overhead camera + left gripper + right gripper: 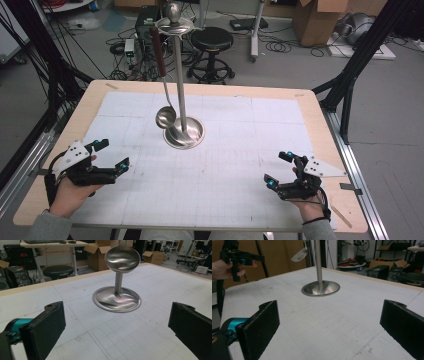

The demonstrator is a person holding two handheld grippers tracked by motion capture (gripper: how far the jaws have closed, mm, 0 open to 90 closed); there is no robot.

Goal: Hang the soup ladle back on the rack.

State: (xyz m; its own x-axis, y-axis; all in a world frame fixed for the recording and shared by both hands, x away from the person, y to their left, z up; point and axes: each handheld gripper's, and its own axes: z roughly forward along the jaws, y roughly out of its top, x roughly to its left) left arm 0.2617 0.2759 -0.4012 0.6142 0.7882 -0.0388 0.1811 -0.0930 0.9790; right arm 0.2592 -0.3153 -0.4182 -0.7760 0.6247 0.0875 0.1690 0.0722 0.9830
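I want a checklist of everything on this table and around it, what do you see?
Surface: wooden table under a white grid sheet, lightly smudged.
Job's things: steel stand on a round base; ladle hanging from its top ring, bowl above the sheet.
Clutter: nothing seen.
Grippers: left tongs and right tongs both open, holding nothing, near the front corners.
Cables: tangled on the floor behind the table.
Surroundings: black stool, cardboard boxes.

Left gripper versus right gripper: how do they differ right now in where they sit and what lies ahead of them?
The left gripper sits near the table's left edge; the right gripper sits near its right edge. The left gripper view has the hanging ladle bowl close ahead of the stand; the right gripper view has the ladle farther off, beside the stand's pole. Both are hand-held with jaws wide apart, gripping nothing, low over the gridded mat.
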